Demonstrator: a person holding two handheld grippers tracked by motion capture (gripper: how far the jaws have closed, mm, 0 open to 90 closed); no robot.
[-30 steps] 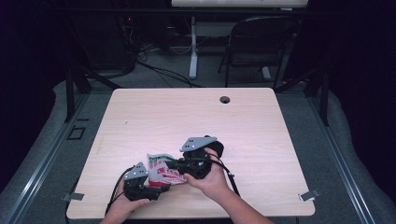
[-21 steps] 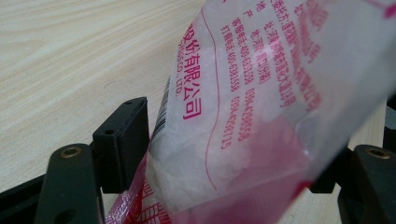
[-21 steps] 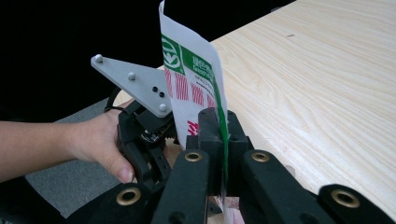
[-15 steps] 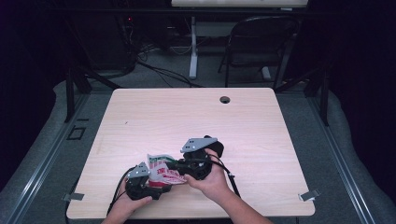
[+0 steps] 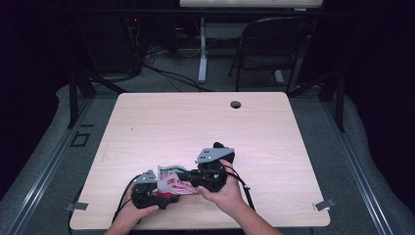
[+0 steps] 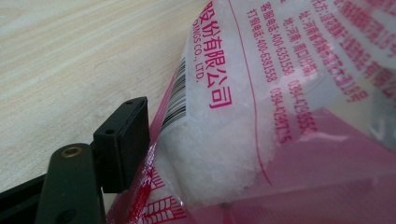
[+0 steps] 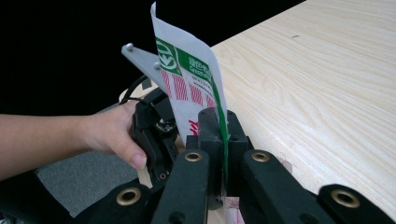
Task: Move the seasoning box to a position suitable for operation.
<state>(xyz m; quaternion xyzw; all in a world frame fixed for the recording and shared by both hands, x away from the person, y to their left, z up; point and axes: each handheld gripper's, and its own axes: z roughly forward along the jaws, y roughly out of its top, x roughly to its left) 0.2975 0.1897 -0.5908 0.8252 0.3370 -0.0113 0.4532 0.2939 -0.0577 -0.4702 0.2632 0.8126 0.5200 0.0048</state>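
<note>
Where the wooden table [image 5: 147,127] nears its front edge, the left gripper [image 5: 147,193] sits in the person's left hand [image 5: 128,215], low and close to the near-left corner. From its own camera, one black jaw pad lies against the edge of a plastic bag [image 6: 261,116] filled with white granules, printed in pink lettering with a barcode near the seam; the other jaw is hidden behind the bag, so whether this gripper is clamped on it or merely alongside it cannot be told. In the high view the bag [image 5: 171,181] spans the gap between the two grippers, crumpled, its white, red and green print facing up, just above the tabletop. To its right, the right gripper [image 5: 208,177] is held in the right hand [image 5: 222,193], a grey three-cornered plate on top and a cable trailing toward the table edge. Seen along its own jaws, the right gripper [image 7: 223,149] is clenched tight on the bag's green-edged top seam [image 7: 187,79], which stands upright between the pads, with the left hand and its gripper just behind.
</note>
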